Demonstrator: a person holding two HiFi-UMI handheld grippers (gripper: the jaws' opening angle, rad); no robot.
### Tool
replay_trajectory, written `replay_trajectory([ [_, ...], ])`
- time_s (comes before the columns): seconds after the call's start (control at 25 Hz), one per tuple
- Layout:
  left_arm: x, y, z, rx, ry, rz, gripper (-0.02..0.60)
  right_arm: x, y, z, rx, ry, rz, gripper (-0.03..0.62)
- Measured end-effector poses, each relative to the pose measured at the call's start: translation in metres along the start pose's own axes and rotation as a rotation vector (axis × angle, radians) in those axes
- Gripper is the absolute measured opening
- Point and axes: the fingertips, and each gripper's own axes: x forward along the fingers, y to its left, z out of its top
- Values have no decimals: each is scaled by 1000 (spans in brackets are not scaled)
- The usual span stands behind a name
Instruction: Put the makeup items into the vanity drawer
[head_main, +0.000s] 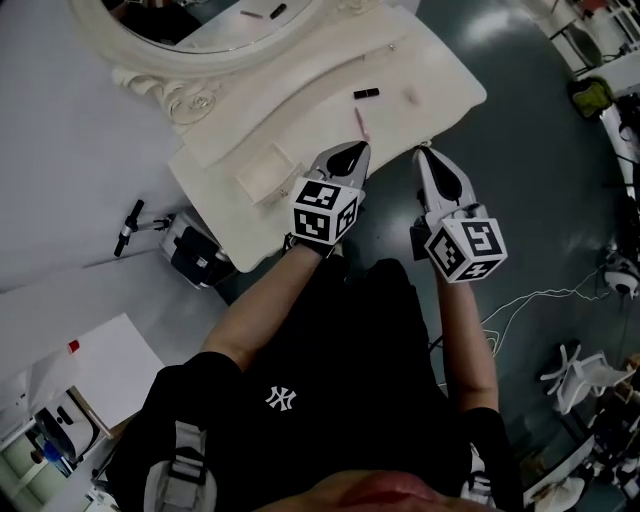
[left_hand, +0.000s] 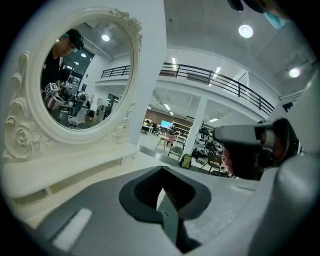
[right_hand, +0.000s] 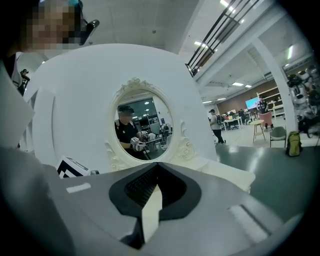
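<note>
Hovering near the vanity (head_main: 440, 70) front edge, I had the left gripper (head_main: 352, 152) and right gripper (head_main: 426, 157) with jaws together, empty; a black tube (head_main: 366, 93) and a pink stick (head_main: 362, 124) lay on top.

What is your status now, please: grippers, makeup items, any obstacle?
Left gripper shut, empty; right gripper shut, empty. Black makeup item and pink stick lie on vanity top, ungrasped. Nothing blocks the way to them.

- Black tube (head_main: 366, 93): short, dark, lying flat on the white vanity top (head_main: 440, 70), out from the oval mirror (head_main: 190, 62).
- Pink stick (head_main: 361, 124): slim, lying flat, just beyond the black tube from the mirror.
</note>
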Motion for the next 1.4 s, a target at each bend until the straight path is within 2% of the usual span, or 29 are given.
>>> replay_trajectory([
  [0.2, 34, 19, -8, -23, 16, 20, 0, 31, -18, -2, 0, 26, 12, 21],
  [0.32, 55, 36, -19, -43, 36, 58, 2, 53, -33, -7, -3, 42, 38, 21],
  [0.56, 93, 70, -43, -80, 84, 179, 15, 101, -54, -15, -70, 102, 149, 21],
  [0.72, 123, 91, -63, -112, 120, 253, 45, 134, -73, -18, -111, 129, 221, 21],
  [0.96, 150, 111, -107, -165, 200, 368, 64, 161, -87, -46, -127, 212, 324, 21],
  [1.2, 173, 130, -148, -145, 288, 457, 67, 176, -106, -65, -123, 265, 371, 21],
  [1.4, 179, 140, -167, -124, 339, 505, 67, 180, -115, -73, -117, 290, 389, 21],
])
